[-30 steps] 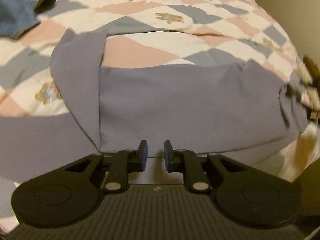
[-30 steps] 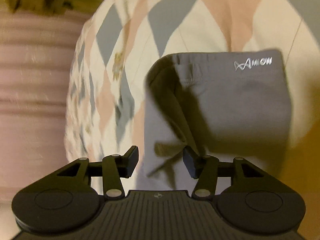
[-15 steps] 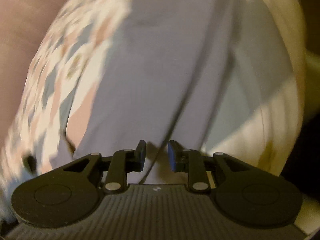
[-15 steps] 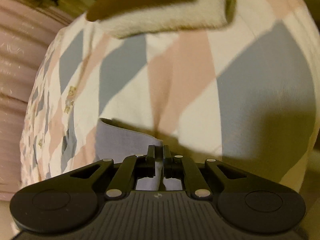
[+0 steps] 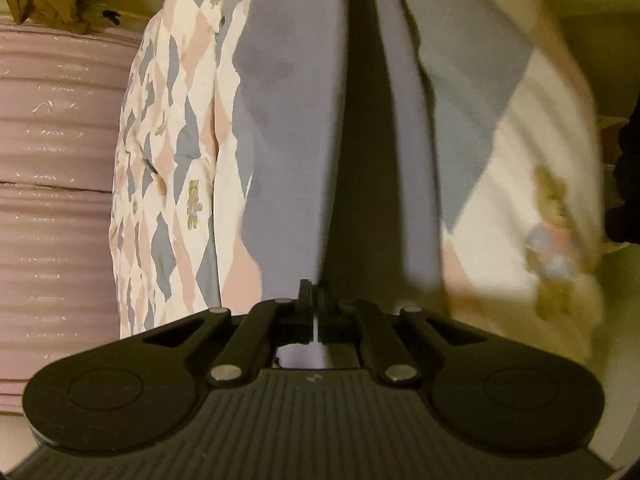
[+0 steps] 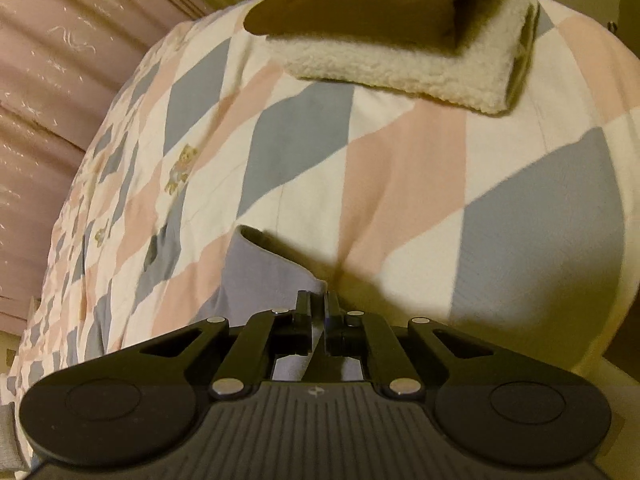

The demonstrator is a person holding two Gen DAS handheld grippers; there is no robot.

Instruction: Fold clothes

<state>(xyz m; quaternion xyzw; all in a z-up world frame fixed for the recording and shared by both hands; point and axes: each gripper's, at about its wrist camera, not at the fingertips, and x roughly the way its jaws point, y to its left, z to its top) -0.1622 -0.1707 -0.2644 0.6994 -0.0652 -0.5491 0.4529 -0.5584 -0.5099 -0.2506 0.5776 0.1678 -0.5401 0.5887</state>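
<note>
Grey garment [image 5: 288,128] pinched by left hand-held gripper [image 5: 315,300], apparently also right hand-held gripper [image 6: 318,312].

Left gripper [image 5: 315,304] jaws pinched together, right gripper [image 6: 318,316] jaws likewise clamped

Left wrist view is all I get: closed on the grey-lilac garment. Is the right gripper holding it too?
Observer: Yes. The right gripper is shut on an edge of the grey-lilac garment, lifted off the diamond-patterned bedspread.
Operator: Anything ahead of the right gripper?
Observer: A folded cream fleece blanket with a brown face, lying further along the bedspread.
Operator: Does the garment touch it?
Observer: No, bare bedspread lies between them.
</note>
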